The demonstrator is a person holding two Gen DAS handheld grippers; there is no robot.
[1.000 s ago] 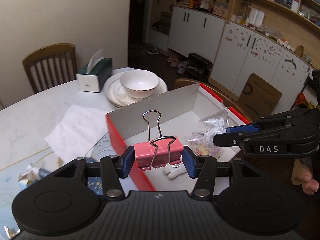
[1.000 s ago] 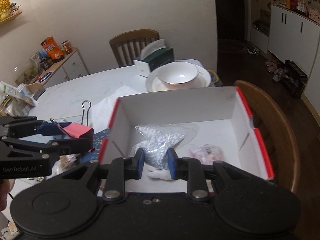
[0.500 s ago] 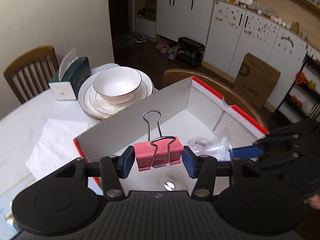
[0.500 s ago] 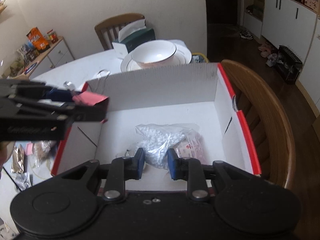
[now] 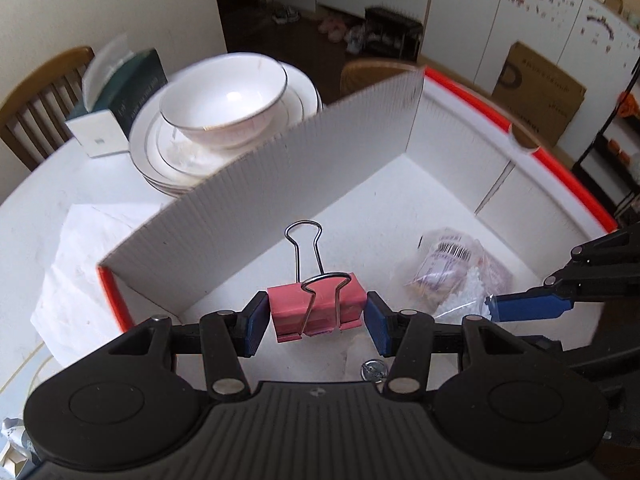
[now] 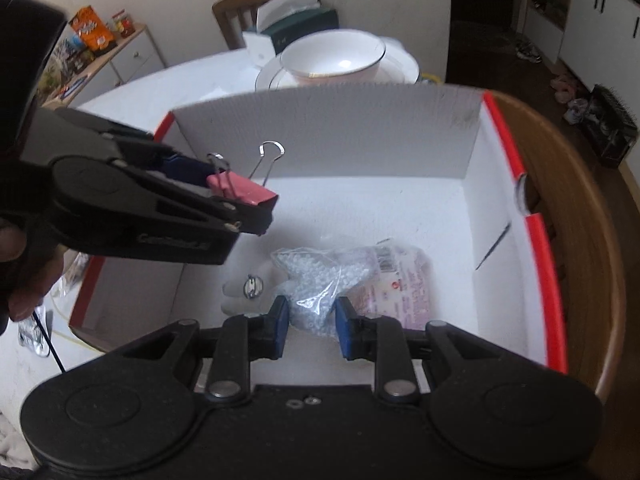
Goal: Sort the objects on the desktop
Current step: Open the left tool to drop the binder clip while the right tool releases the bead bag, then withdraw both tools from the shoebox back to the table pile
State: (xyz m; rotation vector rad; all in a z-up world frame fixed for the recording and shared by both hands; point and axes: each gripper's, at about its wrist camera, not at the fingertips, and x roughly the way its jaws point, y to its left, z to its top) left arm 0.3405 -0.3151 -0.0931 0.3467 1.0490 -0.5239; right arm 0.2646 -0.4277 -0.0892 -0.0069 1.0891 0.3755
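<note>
Two grippers over one white, red-edged box [image 6: 460,148], each carrying something.
Left gripper [image 5: 316,317]: its jaws clamp a pink binder clip [image 5: 317,306] by its sides, wire handles up, held above the box's left part. Right gripper [image 6: 308,325]: narrow jaws pinch a clear bag of white beads [image 6: 316,280], hanging low over a pink packet [image 6: 400,284] and a small white toy [image 6: 244,294] on the box floor. Behind the box, a bowl [image 5: 224,100] sits on stacked plates on the counter [image 5: 36,216].
</note>
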